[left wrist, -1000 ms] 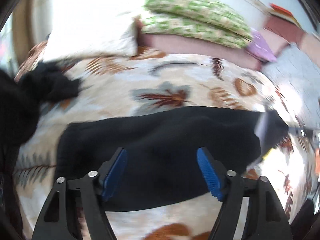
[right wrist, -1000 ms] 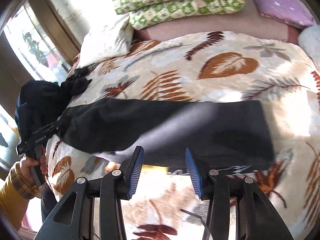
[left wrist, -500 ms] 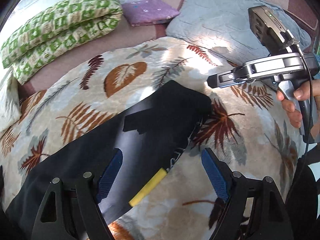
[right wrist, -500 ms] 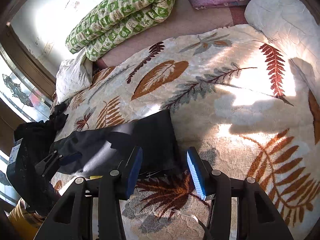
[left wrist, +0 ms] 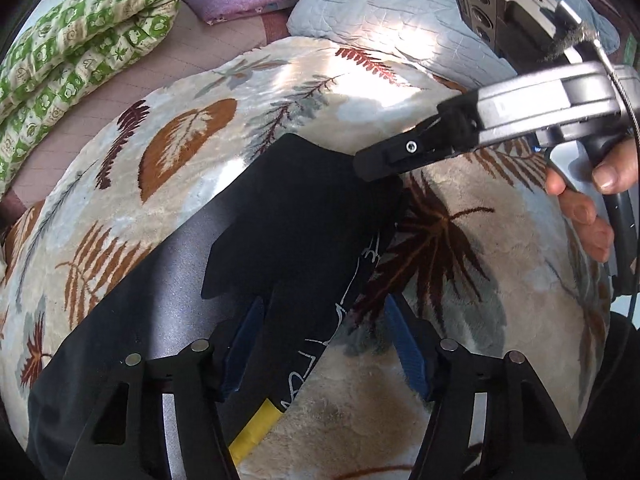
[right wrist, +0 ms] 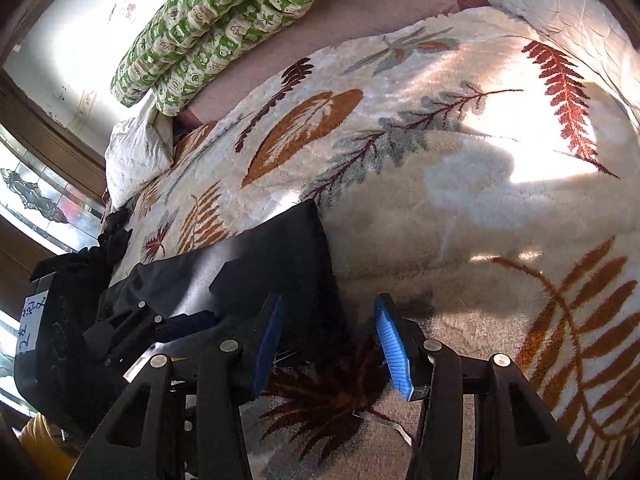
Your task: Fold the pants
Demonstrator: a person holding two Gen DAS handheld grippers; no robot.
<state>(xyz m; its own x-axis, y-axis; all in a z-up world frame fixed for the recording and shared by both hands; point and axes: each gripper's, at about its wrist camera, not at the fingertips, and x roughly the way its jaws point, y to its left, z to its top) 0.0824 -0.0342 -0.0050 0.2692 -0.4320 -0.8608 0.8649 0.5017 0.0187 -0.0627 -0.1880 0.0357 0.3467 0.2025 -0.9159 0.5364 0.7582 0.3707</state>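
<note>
Left wrist view is showing the black pants (left wrist: 288,240) lying flat on a leaf-patterned blanket (left wrist: 460,360), their end edge running down toward a yellow tag (left wrist: 256,420) near the bottom. The left gripper (left wrist: 324,344) has just been narrowing, its blue pads straddling that edge without yet pressing it. To the right, the right gripper (right wrist: 328,340) is hovering with fingers spread apart over the same end of the pants, nothing between them but fabric edge and blanket. The risk I am judging: either gripper may be pinching plush blanket pile along with the cloth, or catching only one layer, skewing the fold.
</note>
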